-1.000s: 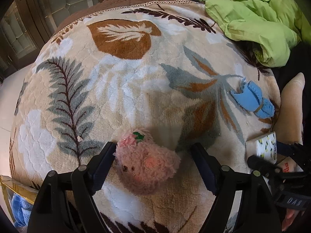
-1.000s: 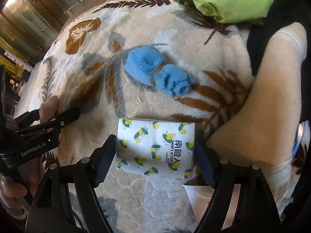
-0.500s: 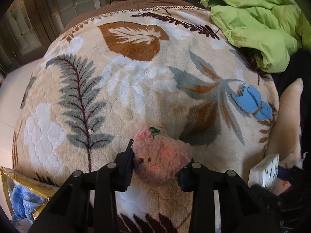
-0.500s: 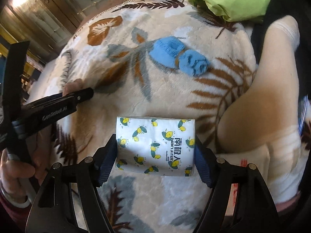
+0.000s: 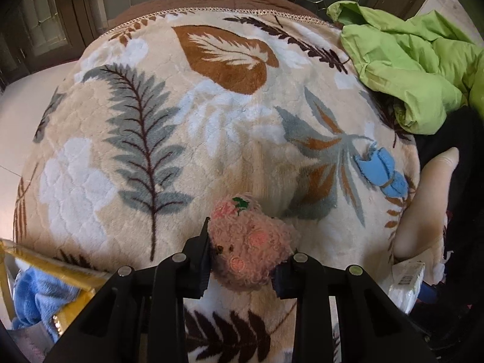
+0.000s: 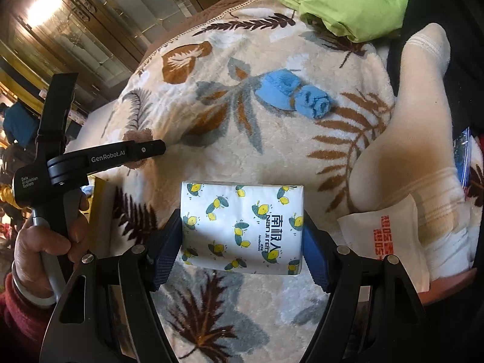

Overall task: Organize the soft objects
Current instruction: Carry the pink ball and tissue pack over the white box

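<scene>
My left gripper (image 5: 242, 257) is shut on a fuzzy pink plush toy (image 5: 249, 242) and holds it above the leaf-patterned blanket (image 5: 145, 139). The toy also shows in the right wrist view (image 6: 137, 139), held by the left gripper (image 6: 151, 149). My right gripper (image 6: 242, 236) is shut on a white tissue pack with lemon prints (image 6: 242, 227), lifted over the blanket (image 6: 242, 139). A rolled blue cloth (image 5: 381, 172) lies on the blanket at the right; it also shows in the right wrist view (image 6: 293, 95).
A crumpled green garment (image 5: 408, 69) lies at the back right. A person's foot in a cream sock (image 6: 405, 139) rests at the right, with a white printed packet (image 6: 381, 239) beside it. A gold-rimmed container with blue fabric (image 5: 33, 293) sits at lower left.
The left gripper closed on the pink toy and lifted it. The right gripper, holding the tissue pack, rose and drew back from the blanket.
</scene>
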Motion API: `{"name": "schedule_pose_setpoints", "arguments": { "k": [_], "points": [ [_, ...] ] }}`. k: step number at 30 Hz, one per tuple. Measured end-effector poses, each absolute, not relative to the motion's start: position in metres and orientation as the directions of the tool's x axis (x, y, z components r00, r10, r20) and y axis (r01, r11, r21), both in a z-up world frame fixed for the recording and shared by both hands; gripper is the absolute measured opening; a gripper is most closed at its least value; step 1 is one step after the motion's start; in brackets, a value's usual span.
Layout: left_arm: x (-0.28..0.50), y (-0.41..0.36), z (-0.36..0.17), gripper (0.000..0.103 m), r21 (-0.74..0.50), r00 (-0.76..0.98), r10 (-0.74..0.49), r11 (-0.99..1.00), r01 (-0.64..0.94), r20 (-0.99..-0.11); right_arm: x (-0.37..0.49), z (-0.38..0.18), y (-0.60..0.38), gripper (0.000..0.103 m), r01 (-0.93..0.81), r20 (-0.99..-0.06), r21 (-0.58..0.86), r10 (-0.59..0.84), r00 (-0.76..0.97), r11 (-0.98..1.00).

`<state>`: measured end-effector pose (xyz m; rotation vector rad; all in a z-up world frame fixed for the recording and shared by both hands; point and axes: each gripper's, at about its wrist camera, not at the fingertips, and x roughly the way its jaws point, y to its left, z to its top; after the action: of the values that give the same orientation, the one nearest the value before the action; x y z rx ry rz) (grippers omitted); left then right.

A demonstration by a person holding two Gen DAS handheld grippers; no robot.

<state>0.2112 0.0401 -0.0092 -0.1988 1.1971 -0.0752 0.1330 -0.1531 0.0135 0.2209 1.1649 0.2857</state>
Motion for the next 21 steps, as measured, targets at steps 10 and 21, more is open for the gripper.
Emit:
{"name": "schedule_pose_setpoints", "arguments": {
  "k": [10,21],
  "points": [
    [0.15,0.061,0.04,0.031,-0.187,0.425,-0.161,0.982,-0.022,-0.891,0.108,0.036,-0.113,0.073,-0.206,-0.845,0.335,0.39,0.367,0.919],
    [0.044,0.123,0.076,0.031,-0.19,0.481,-0.133,0.979,-0.072,-0.866,0.08,0.054,-0.034,0.073,-0.35,-0.824,0.357,0.469,0.319,0.866]
  ]
}}
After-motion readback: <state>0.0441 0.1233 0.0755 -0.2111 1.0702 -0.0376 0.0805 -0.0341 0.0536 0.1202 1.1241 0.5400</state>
